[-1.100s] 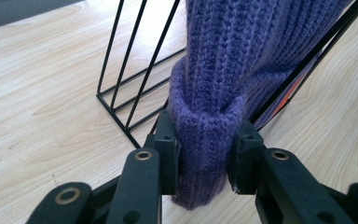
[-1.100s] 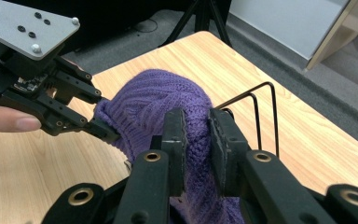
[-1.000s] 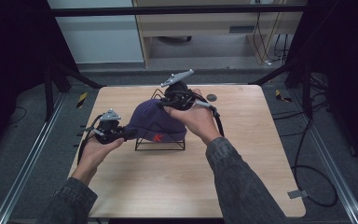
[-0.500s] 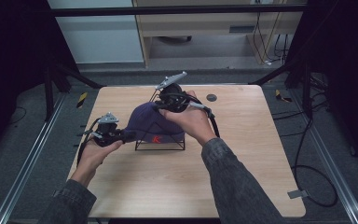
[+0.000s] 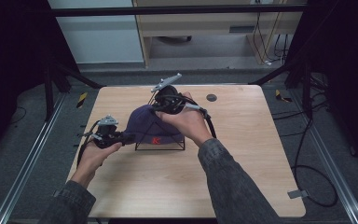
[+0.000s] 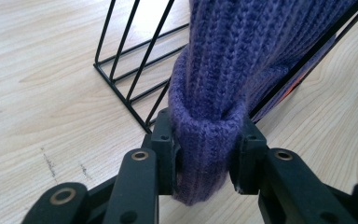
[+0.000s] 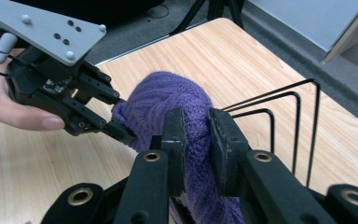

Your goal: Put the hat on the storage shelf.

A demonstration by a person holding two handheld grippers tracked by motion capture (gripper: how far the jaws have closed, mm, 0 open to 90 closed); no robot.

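Purple knit hat [image 5: 149, 125] drapes over our wire rack [image 5: 161, 142] on the table [image 5: 242, 154]; left tool [image 6: 204, 154] clamps its folded rim, right tool [image 7: 196, 135] pinches its crown. High view reveals an orange emblem.

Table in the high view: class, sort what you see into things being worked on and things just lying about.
In use:
purple knitted hat
black wire rack
left hand-held gripper
right hand-held gripper

Lying about:
small dark disc near the table's far edge
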